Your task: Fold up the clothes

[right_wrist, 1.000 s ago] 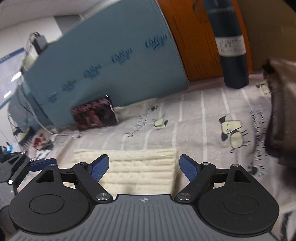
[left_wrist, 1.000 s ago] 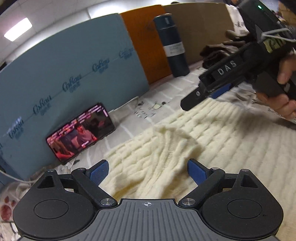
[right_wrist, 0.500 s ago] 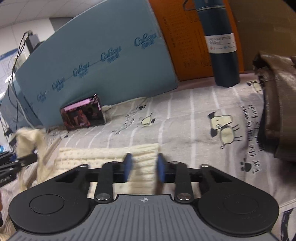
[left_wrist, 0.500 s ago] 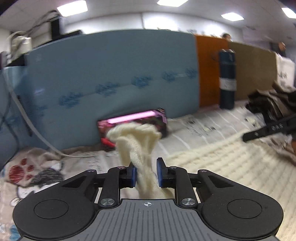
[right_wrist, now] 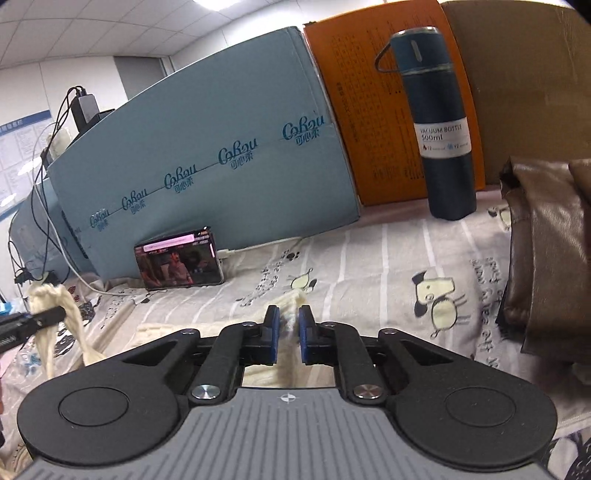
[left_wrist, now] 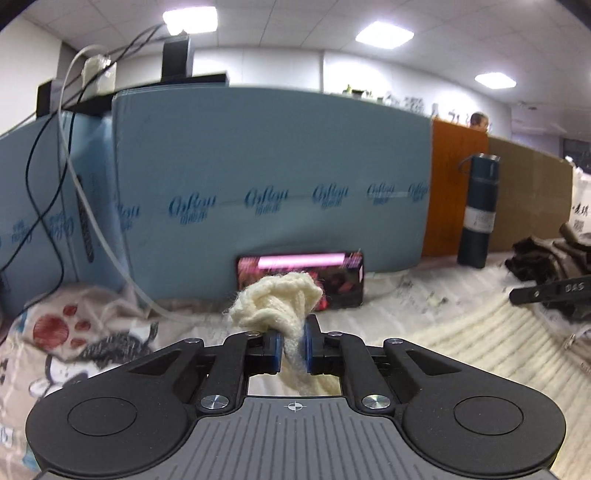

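Both grippers clamp the cream knit garment (left_wrist: 275, 295) above the printed bedsheet (right_wrist: 388, 266).
Your left gripper (left_wrist: 291, 347) pinches a bunched corner; your right gripper (right_wrist: 286, 332) pinches another edge. Behind stand a phone (right_wrist: 179, 260), blue cartons (right_wrist: 207, 155), a vacuum bottle (right_wrist: 439, 125) and ceiling panel lights (left_wrist: 384, 35).

A: Where does the light come from?
B: From ceiling panels (left_wrist: 384, 35), bright and slightly blown out; the room is evenly lit, shadows soft.
A: Any blur?
B: The left wrist view is smeared, the lettering on the blue board (left_wrist: 273, 177) soft. The right wrist view is sharper. Both bend strongly at the edges, corners black.
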### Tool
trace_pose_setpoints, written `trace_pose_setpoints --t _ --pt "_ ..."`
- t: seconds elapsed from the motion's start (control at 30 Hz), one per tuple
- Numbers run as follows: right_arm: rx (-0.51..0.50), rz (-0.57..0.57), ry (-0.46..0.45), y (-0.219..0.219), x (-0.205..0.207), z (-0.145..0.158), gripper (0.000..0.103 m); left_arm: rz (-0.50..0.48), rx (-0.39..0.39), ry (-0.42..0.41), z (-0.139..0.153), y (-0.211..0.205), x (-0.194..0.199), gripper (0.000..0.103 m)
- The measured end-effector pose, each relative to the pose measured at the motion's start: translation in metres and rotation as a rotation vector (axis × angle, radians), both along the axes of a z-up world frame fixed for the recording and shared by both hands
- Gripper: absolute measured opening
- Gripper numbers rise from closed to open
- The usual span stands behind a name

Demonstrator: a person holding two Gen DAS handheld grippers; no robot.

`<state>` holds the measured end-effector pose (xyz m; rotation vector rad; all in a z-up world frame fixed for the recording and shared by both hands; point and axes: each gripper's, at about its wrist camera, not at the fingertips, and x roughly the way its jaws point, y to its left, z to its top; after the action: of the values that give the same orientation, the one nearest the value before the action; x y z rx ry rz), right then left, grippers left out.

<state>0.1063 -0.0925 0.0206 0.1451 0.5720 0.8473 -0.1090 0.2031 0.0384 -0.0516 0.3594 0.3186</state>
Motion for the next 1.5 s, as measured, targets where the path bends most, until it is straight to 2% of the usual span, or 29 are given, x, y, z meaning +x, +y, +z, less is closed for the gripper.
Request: trace_pose_setpoints --t 0.17,0.3,0.57,0.63,0.67,0.73,0.77,0.8,0.83,0.87,0.9,1.03,1.1,1.2,1.33,1.4,1.5 --pt "0.006 -0.031 -0.03 0.001 0.005 0.009 0.003 -0.023 0.024 -0.056 0.013 -0.002 0.01 0.011" --pt "0.003 -0.059 -0.05 0.004 0.013 0.013 0.003 -0.005 0.024 -0.044 0.01 0.007 0.021 0.011" --pt "-0.083 -0.099 -0.007 0.022 0.039 -0.017 0.003 0.054 0.006 0.187 -0.031 0.039 0.048 0.02" --pt "-0.094 -0.1 0.007 0.022 0.042 -0.023 0.003 0.055 -0.005 0.218 -0.038 0.043 0.047 0.024" --pt "-0.1 -0.1 0.006 0.022 0.042 -0.024 0.004 0.046 -0.016 0.23 -0.04 0.046 0.047 0.024" --pt "-0.113 -0.1 0.002 0.022 0.041 -0.025 0.006 0.0 -0.111 0.217 -0.04 0.058 0.041 0.03" --pt "-0.119 -0.1 0.001 0.022 0.041 -0.026 0.007 -0.023 -0.159 0.211 -0.039 0.064 0.038 0.043" --pt "-0.123 -0.101 0.001 0.021 0.041 -0.026 0.012 -0.046 -0.207 0.204 -0.039 0.07 0.035 0.061" --pt "-0.123 -0.106 0.005 0.02 0.041 -0.025 0.015 -0.04 -0.232 0.193 -0.038 0.073 0.028 0.072" --pt "-0.122 -0.113 0.005 0.018 0.04 -0.023 0.024 -0.035 -0.257 0.182 -0.036 0.076 0.022 0.084" --pt "-0.119 -0.119 0.0 0.016 0.039 -0.02 0.033 -0.007 -0.258 0.171 -0.033 0.076 0.012 0.086" --pt "-0.105 -0.125 -0.034 0.007 0.025 -0.004 0.049 0.104 -0.259 0.124 -0.021 0.078 -0.026 0.086" --pt "-0.086 -0.105 -0.045 0.002 0.011 0.005 0.062 0.162 -0.261 0.071 -0.012 0.075 -0.052 0.086" --pt "-0.06 -0.059 -0.06 -0.005 -0.014 0.015 0.068 0.195 -0.274 -0.033 0.003 0.059 -0.097 0.088" --pt "-0.031 0.021 -0.061 -0.012 -0.05 0.02 0.074 0.175 -0.332 -0.147 0.011 0.029 -0.15 0.091" --pt "-0.017 0.053 -0.046 -0.014 -0.066 0.019 0.075 0.146 -0.329 -0.128 0.006 0.016 -0.166 0.091" --pt "0.004 0.101 -0.023 -0.017 -0.09 0.018 0.078 0.112 -0.325 -0.026 -0.008 -0.001 -0.179 0.091"
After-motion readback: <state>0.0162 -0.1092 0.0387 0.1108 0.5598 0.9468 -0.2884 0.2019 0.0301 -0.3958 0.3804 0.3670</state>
